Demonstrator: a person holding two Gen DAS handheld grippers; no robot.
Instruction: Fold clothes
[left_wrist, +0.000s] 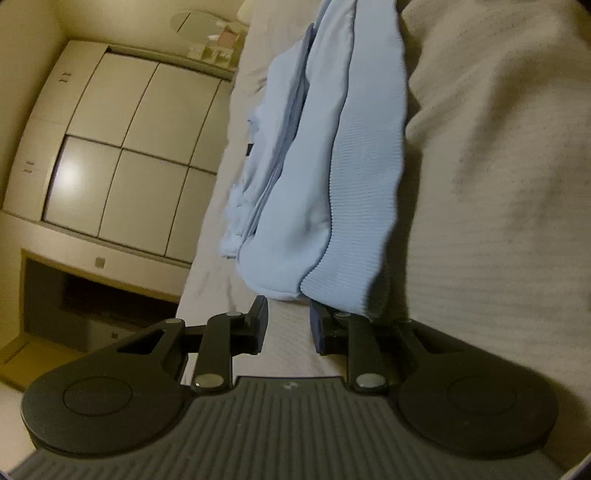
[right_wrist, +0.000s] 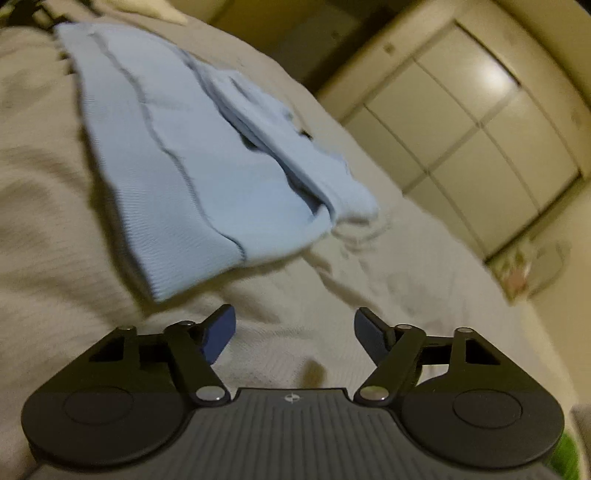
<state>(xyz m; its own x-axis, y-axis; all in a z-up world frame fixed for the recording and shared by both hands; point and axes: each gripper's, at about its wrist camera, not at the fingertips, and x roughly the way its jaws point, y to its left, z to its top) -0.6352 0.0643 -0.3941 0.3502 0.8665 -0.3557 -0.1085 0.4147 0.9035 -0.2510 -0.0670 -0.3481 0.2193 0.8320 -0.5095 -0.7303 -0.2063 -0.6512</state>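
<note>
A light blue garment (left_wrist: 332, 166), folded into a long bundle with a ribbed hem, lies on the cream bed cover (left_wrist: 498, 184). My left gripper (left_wrist: 290, 314) sits at the bundle's near end. Its jaws stand a narrow gap apart with only bed cover showing between them, and the ribbed hem drapes over the tip of the right-hand finger. In the right wrist view the same garment (right_wrist: 184, 166) stretches away to the upper left. My right gripper (right_wrist: 293, 321) stands wide open just short of its near corner, nothing between the fingers.
The bed cover (right_wrist: 332, 314) is rumpled around the garment. Beyond the bed's edge stands a cream wardrobe with panelled doors (left_wrist: 129, 147) (right_wrist: 461, 129). A small round table with a few items (left_wrist: 207, 22) (right_wrist: 535, 266) stands beside it.
</note>
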